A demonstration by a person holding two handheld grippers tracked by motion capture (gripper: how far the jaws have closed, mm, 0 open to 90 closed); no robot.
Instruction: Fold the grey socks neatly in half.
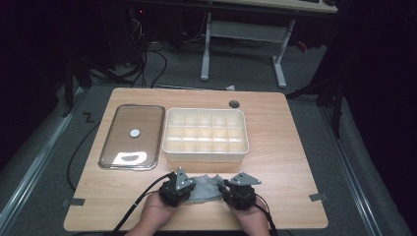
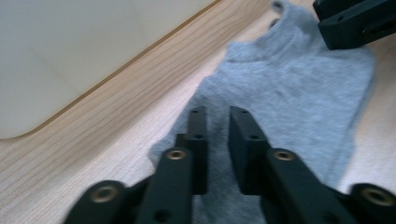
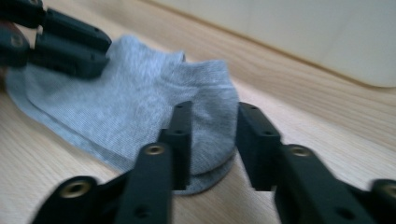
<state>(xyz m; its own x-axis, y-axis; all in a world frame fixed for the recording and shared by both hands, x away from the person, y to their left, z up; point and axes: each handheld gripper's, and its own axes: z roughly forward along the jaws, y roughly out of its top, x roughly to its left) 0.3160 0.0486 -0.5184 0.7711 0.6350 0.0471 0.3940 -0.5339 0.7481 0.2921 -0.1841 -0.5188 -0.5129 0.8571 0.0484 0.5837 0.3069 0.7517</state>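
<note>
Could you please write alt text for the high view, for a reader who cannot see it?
Two hand-held grippers, left gripper and right gripper, meet over a flat grey sock at the near edge of a wooden table. Behind stand an empty white compartment box and a clear lid.

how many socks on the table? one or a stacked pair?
2, it seems: grey socks stacked flat, with two layered edges in the right gripper view. They lie at the table's near edge, in front of the divided box. More underneath can't be ruled out.

Sock (image 1: 205, 188) before divided box (image 1: 205, 153); lid (image 1: 132, 136) left of box, perhaps touching.
</note>
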